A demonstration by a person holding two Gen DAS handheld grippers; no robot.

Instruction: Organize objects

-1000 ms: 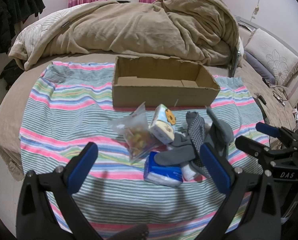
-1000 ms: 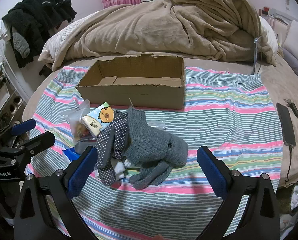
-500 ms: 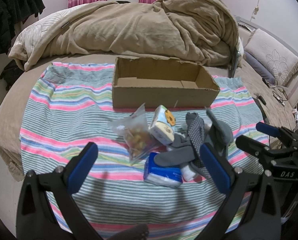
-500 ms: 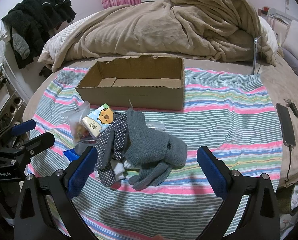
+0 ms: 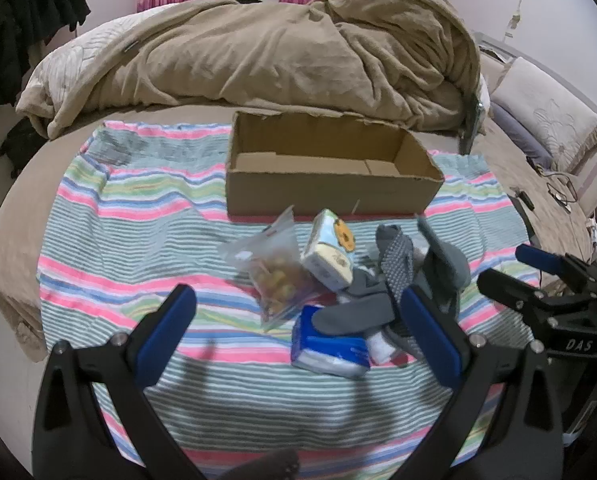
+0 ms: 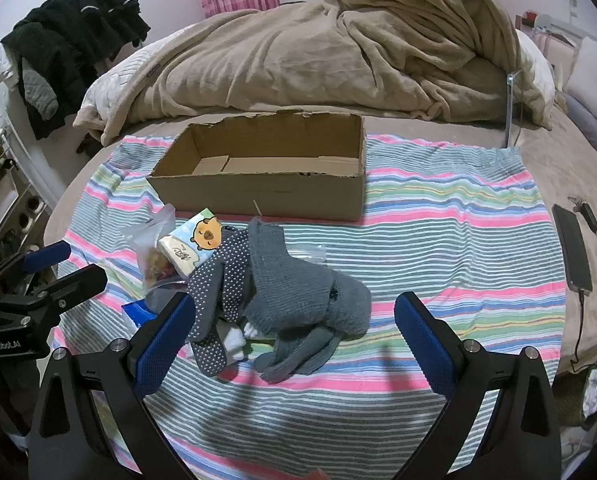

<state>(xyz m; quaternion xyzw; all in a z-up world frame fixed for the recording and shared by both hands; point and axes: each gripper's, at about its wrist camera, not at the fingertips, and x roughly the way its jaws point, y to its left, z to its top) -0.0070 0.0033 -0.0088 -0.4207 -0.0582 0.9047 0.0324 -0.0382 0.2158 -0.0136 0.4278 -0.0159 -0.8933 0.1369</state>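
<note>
Cardboard is what dominates the left wrist view: an open-topped cardboard box (image 5: 330, 176) is set on a striped blanket (image 5: 130, 232) spread over the bed, with nothing seen inside it. Just in front of the box a little pile is heaped up: a clear plastic bag (image 5: 276, 270) with yellowish bits in it, a tissue pack (image 5: 330, 254) with a cartoon animal leaned against it, a blue packet (image 5: 330, 350) lying nearest the camera, and a dotted grey sock (image 5: 398, 266) tangled with a grey knit glove (image 5: 444, 268). The left gripper (image 5: 298, 338) is held above the blanket, fingers spread wide, nothing gripped between them. The right gripper (image 5: 514, 274) is seen at the right edge, also parted.

In the right wrist view the same box (image 6: 266, 178) is seen from the other side, and the pile sits between it and the camera. The knit glove (image 6: 298, 292) is draped over the dotted sock (image 6: 218, 284), with the tissue pack (image 6: 194, 242) and the bag (image 6: 154, 252) tucked at the left. The right gripper (image 6: 294, 334) is hung over the glove, fingers wide apart and not touching anything. A beige duvet (image 6: 338, 48) is bunched up behind, and a phone (image 6: 574, 248) is laid at the right on the bedsheet, off the blanket.
</note>
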